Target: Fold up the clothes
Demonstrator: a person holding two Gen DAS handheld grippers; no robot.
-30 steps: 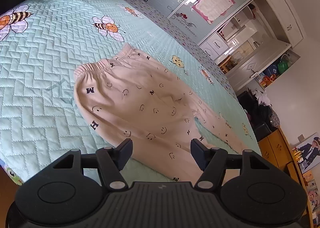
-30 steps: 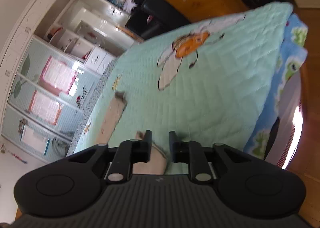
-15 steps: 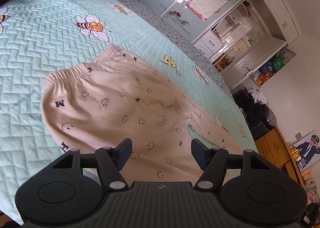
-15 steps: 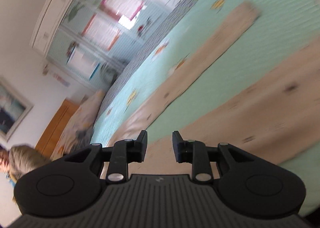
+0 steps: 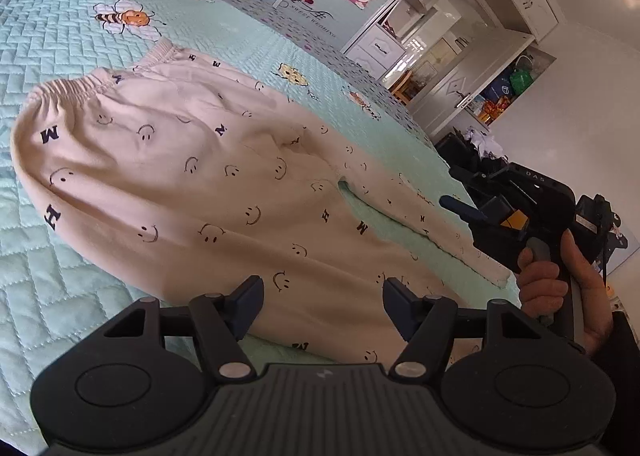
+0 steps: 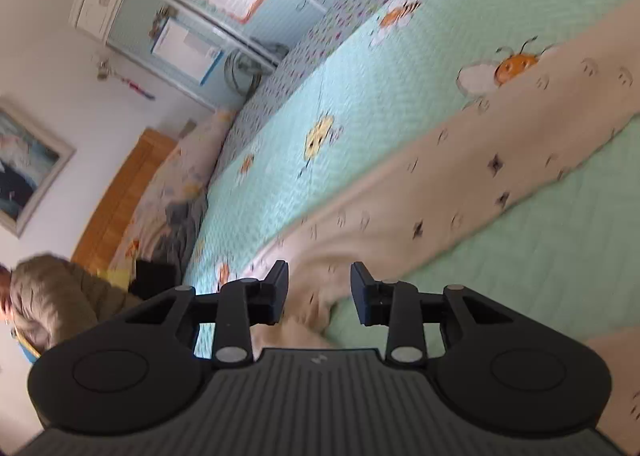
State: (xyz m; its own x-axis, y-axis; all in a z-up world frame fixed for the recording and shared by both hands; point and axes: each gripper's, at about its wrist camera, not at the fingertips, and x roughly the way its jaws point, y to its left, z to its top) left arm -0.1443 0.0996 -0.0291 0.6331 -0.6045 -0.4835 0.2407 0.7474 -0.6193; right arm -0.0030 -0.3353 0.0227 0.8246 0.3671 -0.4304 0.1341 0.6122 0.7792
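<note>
Right gripper swung across the bed since a second ago, jaws have just been opening; left crept closer to the pants.

Left wrist view: left gripper (image 5: 323, 306) gapes wide, nothing between its pads, hovering over the near leg of the pink smiley pants (image 5: 192, 176). Pants lie flat and spread on the mint quilt (image 5: 60, 28), waistband at 10 o'clock, legs running to 4 o'clock. Person's hand (image 5: 560, 284) with the other tool shows at 3 o'clock. Right wrist view, blurry: right gripper (image 6: 319, 292) partly open, bunched pants (image 6: 460, 176) cloth seen between the jaws but pads not pressing it. Pants run out to 2 o'clock. Progress: no fold made yet, all folding left.
</note>
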